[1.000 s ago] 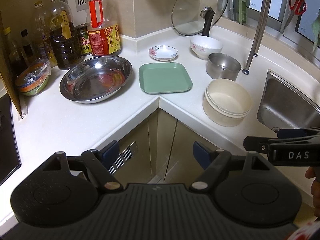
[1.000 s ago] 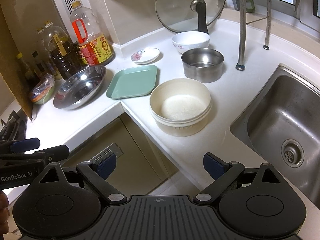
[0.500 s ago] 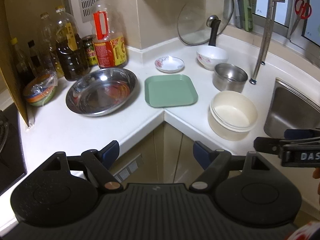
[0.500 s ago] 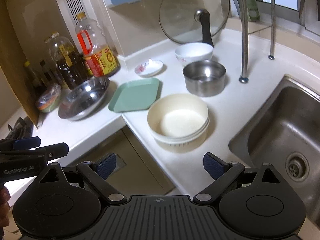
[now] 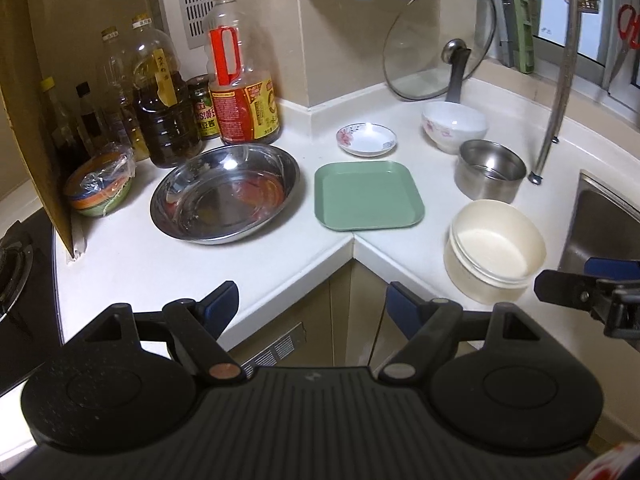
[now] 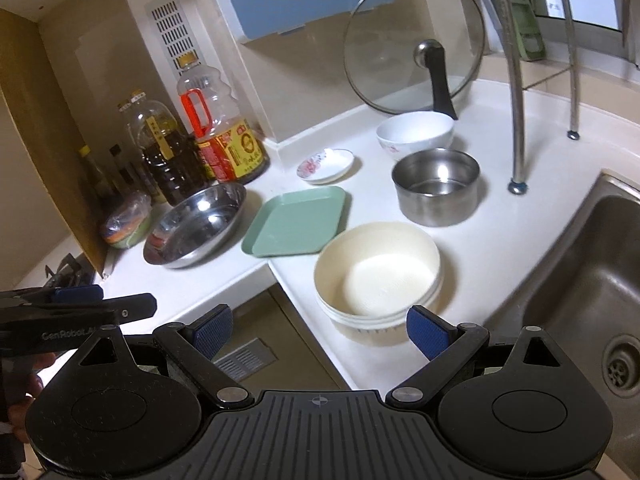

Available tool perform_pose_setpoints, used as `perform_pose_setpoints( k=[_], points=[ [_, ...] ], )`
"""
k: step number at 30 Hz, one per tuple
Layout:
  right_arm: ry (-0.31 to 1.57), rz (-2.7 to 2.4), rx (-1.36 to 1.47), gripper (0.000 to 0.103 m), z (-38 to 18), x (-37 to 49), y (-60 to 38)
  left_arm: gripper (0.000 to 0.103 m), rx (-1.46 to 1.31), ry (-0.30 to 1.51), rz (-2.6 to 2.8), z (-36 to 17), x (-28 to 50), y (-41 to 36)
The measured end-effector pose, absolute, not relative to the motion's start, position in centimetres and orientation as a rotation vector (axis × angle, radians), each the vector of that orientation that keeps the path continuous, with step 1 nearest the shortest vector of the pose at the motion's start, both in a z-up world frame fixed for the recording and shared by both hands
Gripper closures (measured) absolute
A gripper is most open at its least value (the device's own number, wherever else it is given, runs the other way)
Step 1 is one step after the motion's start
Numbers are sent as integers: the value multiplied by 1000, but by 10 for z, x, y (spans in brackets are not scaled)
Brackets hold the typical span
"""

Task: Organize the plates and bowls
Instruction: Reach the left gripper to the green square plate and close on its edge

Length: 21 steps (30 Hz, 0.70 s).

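On the white corner counter sit a wide steel basin (image 5: pixel 226 198) (image 6: pixel 196 226), a green square plate (image 5: pixel 368 196) (image 6: pixel 296 222), a small flowered dish (image 5: pixel 367 139) (image 6: pixel 326 165), a white flowered bowl (image 5: pixel 454 126) (image 6: pixel 414 132), a steel pot (image 5: pixel 490 176) (image 6: pixel 438 186) and a cream bowl (image 5: pixel 494 250) (image 6: pixel 378 276). My left gripper (image 5: pixel 312 306) is open and empty, held off the counter's front corner. My right gripper (image 6: pixel 320 330) is open and empty, just short of the cream bowl's near rim.
Oil and sauce bottles (image 5: pixel 240 92) stand at the back left beside a wrapped stack of bowls (image 5: pixel 100 190). A glass lid (image 5: pixel 438 40) leans on the back wall. The sink (image 6: pixel 588 280) lies to the right, with rack legs (image 6: pixel 516 80) behind it. A stove (image 5: pixel 16 264) is far left.
Both grippers have drawn back and tilted up, so the counter things sit lower in both views. The right gripper now frames the cream bowl's near rim. Nothing on the counter moved.
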State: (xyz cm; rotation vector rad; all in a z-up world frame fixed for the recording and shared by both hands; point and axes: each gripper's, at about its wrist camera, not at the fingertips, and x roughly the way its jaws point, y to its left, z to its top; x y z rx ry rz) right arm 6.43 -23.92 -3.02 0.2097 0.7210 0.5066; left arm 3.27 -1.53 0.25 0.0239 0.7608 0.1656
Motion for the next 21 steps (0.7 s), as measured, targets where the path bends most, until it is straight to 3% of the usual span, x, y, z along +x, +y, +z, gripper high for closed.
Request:
perform_pose_setpoints(
  k=[8, 21],
  points=[
    [683, 483, 181, 10, -31, 93, -223, 30, -7, 767, 125, -10, 72, -3],
    [773, 441, 191, 44, -54, 182, -184, 49, 7, 789, 3, -33, 165, 19]
  ],
)
